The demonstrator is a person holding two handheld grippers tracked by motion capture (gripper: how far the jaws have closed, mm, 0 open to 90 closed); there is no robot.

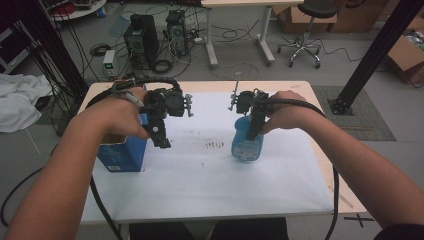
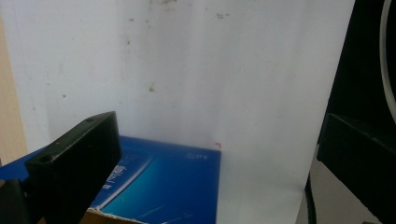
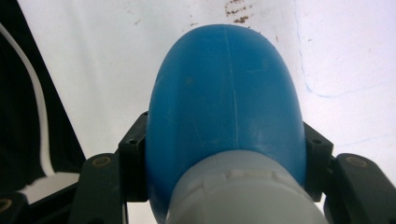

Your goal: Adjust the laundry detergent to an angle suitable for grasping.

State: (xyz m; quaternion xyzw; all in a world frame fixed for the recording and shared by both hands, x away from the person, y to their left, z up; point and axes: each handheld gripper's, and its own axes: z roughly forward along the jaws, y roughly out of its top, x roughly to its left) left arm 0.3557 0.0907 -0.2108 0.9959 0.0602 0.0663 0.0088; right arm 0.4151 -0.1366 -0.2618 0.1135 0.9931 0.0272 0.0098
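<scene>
Gripping: right gripper is clamped on the blue bottle, 1 black jaw pressed to each side of its shoulder, just above the pale grey cap.
Bottle place: it stands upright on the white sheet, right of the table's middle, with a printed label low on its front.
Bottle material: smooth, rounded blue plastic with a faint mould seam down the middle; the cap is ribbed around its rim.
Left gripper: left gripper hangs with its 2 jaws wide apart and nothing between them, pointing down beside the blue box.
Box: glossy blue cardboard, square-cornered, its top open with a raw brown edge showing; it stands at the sheet's left edge, well apart from the bottle.
Sheet: white, flat, speckled with small brown stains.
Table: pale wood showing around the sheet.
Jaws: matt black, blocky, with small screw holes.
</scene>
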